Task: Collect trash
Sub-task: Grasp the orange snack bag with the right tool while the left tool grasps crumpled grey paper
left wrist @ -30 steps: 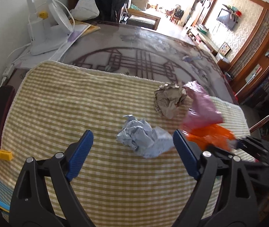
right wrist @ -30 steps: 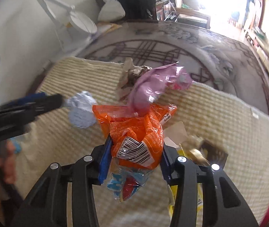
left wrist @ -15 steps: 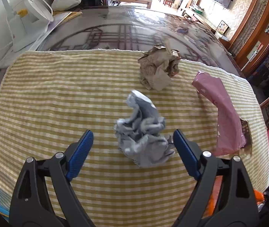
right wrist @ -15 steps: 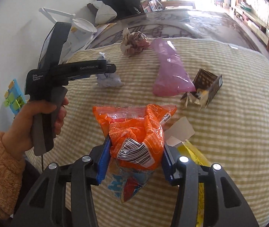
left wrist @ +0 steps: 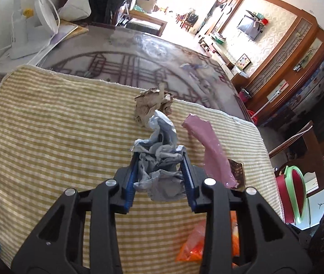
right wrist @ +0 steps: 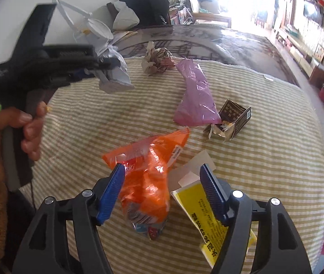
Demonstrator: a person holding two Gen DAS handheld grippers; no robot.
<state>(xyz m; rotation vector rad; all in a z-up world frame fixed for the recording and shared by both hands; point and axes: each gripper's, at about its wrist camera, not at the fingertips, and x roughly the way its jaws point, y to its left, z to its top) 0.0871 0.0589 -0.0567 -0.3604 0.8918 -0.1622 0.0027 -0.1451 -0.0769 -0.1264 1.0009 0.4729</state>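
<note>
Your left gripper (left wrist: 159, 157) has just closed, clamping the crumpled grey paper (left wrist: 162, 171). Your right gripper (right wrist: 162, 173) has just opened around the orange wrapper (right wrist: 148, 166), whose print is unreadable, beside the pink bag (right wrist: 196, 98).

The left hand-held gripper (left wrist: 159, 171) points steeply downward, its jaws just closed in, blue pads (left wrist: 131, 182) pressing a crumpled wad from both sides. A hand (right wrist: 13, 132) in a fuzzy sleeve grips its handle. The right hand-held gripper (right wrist: 163, 190) has just been opening; its pads stand apart, gripping nothing.
</note>
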